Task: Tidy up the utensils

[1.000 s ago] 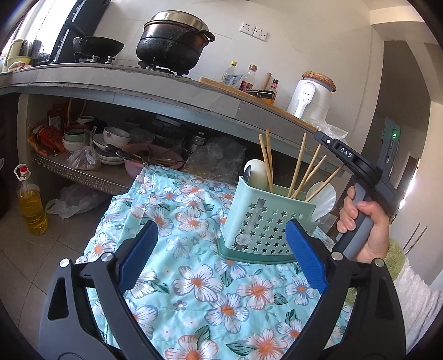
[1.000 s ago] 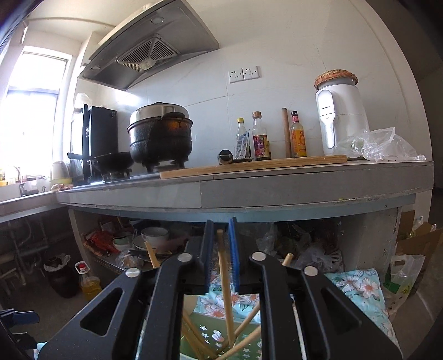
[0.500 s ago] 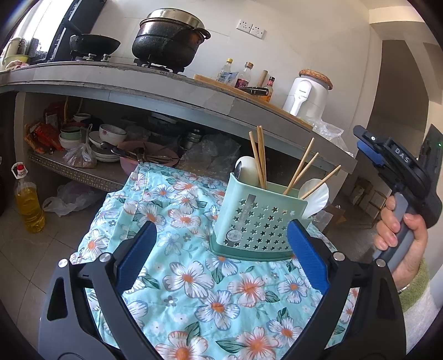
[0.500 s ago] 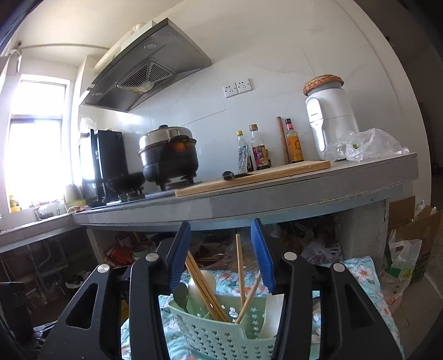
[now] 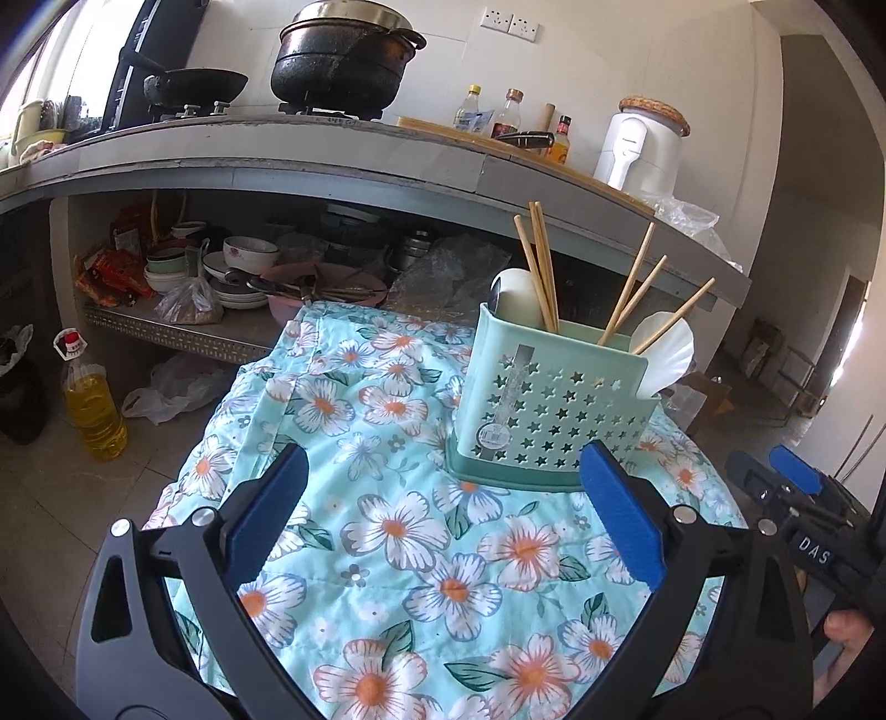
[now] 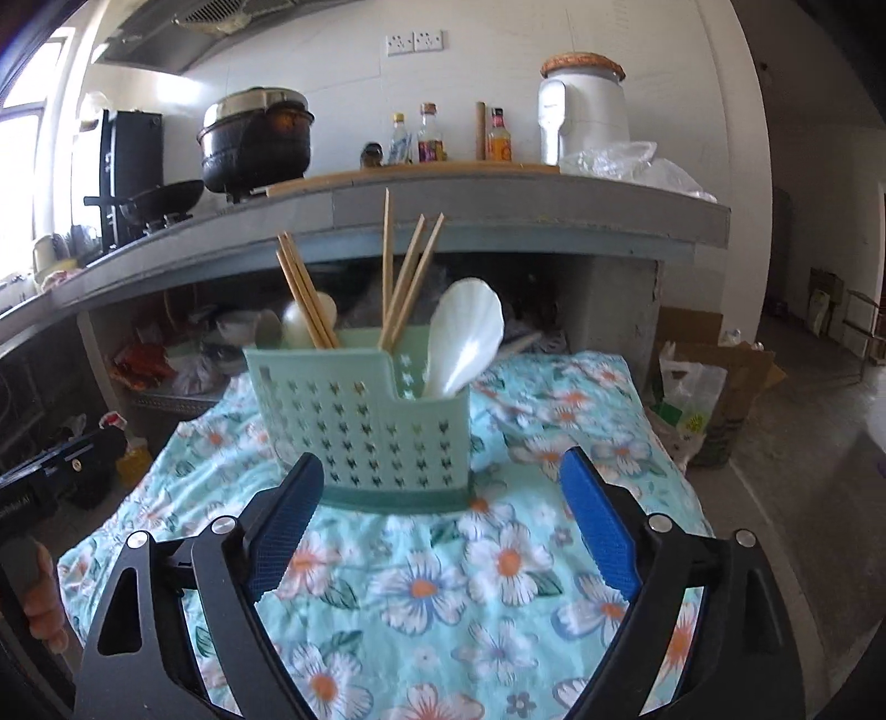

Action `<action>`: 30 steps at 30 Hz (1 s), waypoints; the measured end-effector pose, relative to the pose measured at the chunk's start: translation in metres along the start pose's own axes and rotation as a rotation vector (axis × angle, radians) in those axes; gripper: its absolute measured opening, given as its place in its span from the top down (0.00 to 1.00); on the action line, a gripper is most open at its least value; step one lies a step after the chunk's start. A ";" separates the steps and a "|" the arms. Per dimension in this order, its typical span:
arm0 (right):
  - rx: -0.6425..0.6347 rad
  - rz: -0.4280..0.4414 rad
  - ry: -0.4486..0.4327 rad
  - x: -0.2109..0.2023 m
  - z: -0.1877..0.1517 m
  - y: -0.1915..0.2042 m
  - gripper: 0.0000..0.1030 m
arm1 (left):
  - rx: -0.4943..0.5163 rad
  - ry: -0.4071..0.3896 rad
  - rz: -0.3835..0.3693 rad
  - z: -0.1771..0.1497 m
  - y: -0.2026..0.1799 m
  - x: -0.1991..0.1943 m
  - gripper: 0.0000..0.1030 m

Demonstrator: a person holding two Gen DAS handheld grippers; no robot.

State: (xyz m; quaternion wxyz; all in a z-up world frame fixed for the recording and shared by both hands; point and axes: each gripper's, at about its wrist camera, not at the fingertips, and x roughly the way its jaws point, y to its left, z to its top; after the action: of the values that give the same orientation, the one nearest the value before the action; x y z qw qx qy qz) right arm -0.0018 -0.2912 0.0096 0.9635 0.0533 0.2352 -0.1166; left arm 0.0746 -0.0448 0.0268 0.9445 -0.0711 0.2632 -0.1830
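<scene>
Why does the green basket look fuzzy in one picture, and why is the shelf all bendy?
Right wrist view: the mint-green star-holed plastic basket and floral cloth are smeared by motion blur, with window glare at left. Left wrist view: sharp; the fisheye lens bows the grey concrete counter and darkens the corners.

White tiled wall [image 6: 310, 61] behind, double socket [image 6: 414, 43] high up. Grey concrete counter [image 5: 354, 160] along it, carrying gas stove with black pot [image 5: 346, 55] and wok [image 5: 195, 86], wooden board [image 6: 421, 166], 3 bottles [image 6: 432, 138], white appliance with woven lid [image 6: 584, 113], clear plastic bags [image 6: 637, 163]. Open shelf [image 5: 166, 332] under it, crammed with bowls, plates, snack packets. Range hood [image 6: 221, 16] above stove. Bright window [image 6: 19, 127] far left, daylight. Grey tiled floor [image 5: 66, 498], oil bottle [image 5: 91, 399], cardboard box [image 6: 720, 376] with bags. Dark doorway [image 5: 847, 332] at right.
</scene>
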 end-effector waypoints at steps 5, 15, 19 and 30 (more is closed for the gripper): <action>0.002 -0.072 0.043 0.004 -0.007 0.000 0.13 | 0.012 0.016 0.051 -0.002 -0.004 0.000 0.08; -0.055 -0.173 0.020 -0.007 0.003 0.008 0.06 | 0.028 0.034 0.195 0.002 -0.008 -0.002 0.08; -0.033 -0.190 0.029 -0.006 0.006 0.004 0.06 | 0.024 0.041 0.275 0.003 -0.006 0.000 0.08; 0.021 -0.200 0.086 0.004 0.001 -0.007 0.06 | 0.030 0.078 0.326 0.004 -0.004 0.003 0.08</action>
State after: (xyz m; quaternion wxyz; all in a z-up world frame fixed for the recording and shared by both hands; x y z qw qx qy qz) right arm 0.0003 -0.2985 0.0087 0.9354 0.0447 0.2791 -0.2125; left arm 0.0778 -0.0494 0.0296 0.9517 -0.0060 0.3050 -0.0340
